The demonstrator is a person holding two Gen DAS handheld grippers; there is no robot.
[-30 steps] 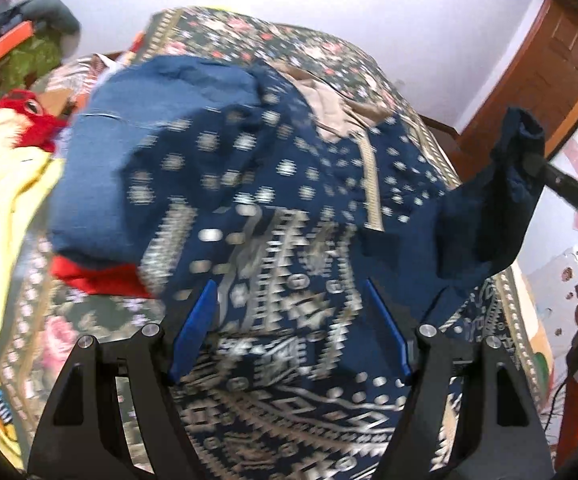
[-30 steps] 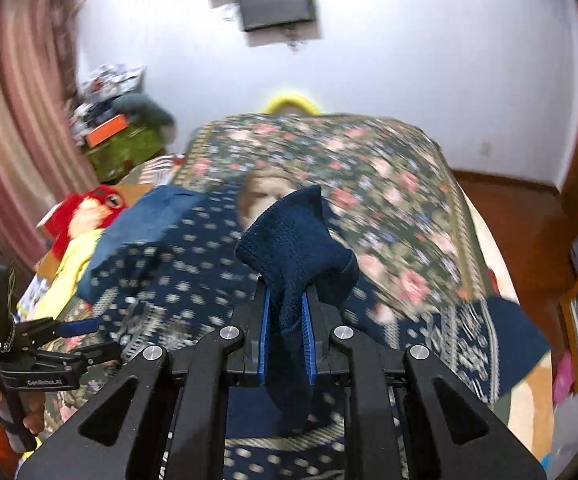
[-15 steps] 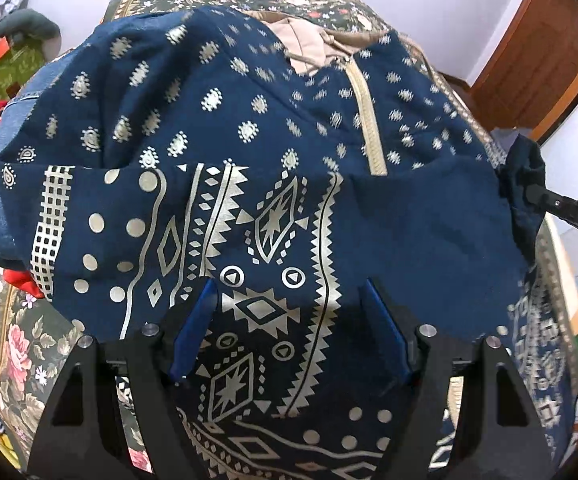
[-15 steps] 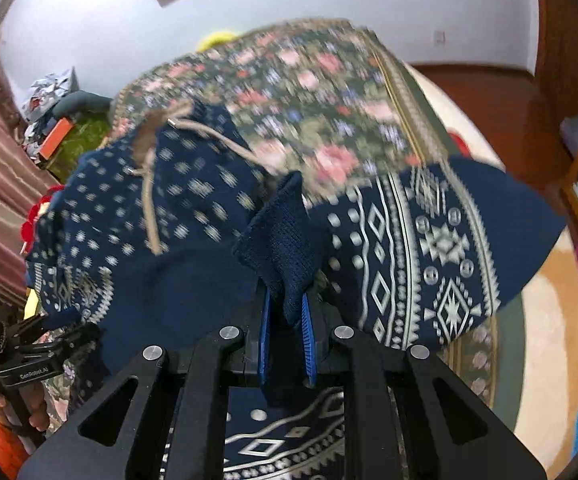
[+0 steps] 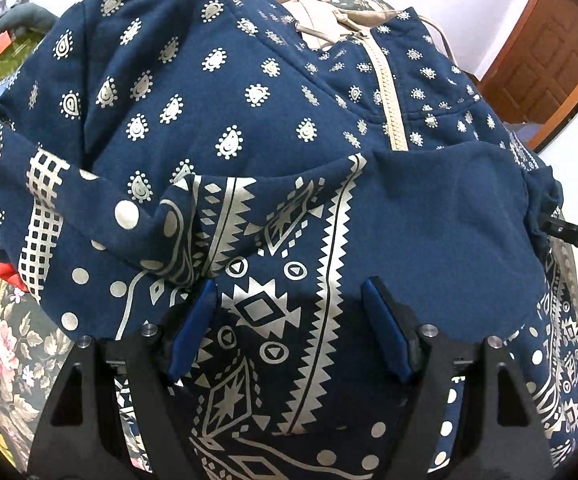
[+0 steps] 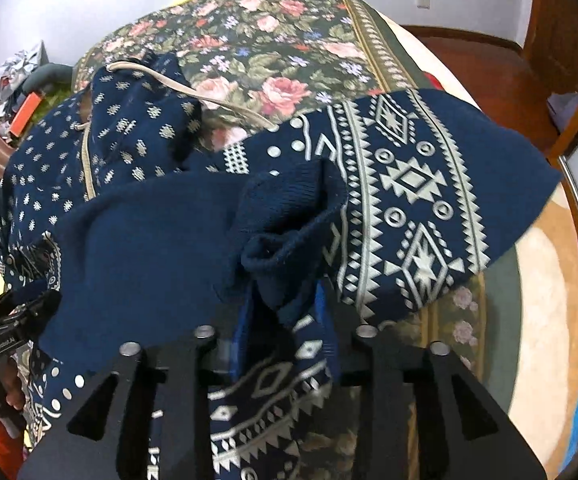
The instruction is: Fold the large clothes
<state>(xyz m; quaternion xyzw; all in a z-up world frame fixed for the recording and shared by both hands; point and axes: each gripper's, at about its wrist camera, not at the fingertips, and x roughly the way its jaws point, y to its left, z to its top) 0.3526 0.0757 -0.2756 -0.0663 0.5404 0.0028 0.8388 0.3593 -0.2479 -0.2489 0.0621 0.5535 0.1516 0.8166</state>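
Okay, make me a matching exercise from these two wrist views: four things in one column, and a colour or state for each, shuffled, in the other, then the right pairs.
Things:
1. zipper
2. ribbed cuff
3. left tongs
4. bedspread

Descriptions:
A. floral, with pink roses
B. plain dark blue, between the right tongs, whose jaws have just been opening
C. beige, running down the front of the navy patterned hoodie
D. jaws spread wide over the fabric, gripping nothing

Pairs: 1-C, 2-B, 3-D, 4-A
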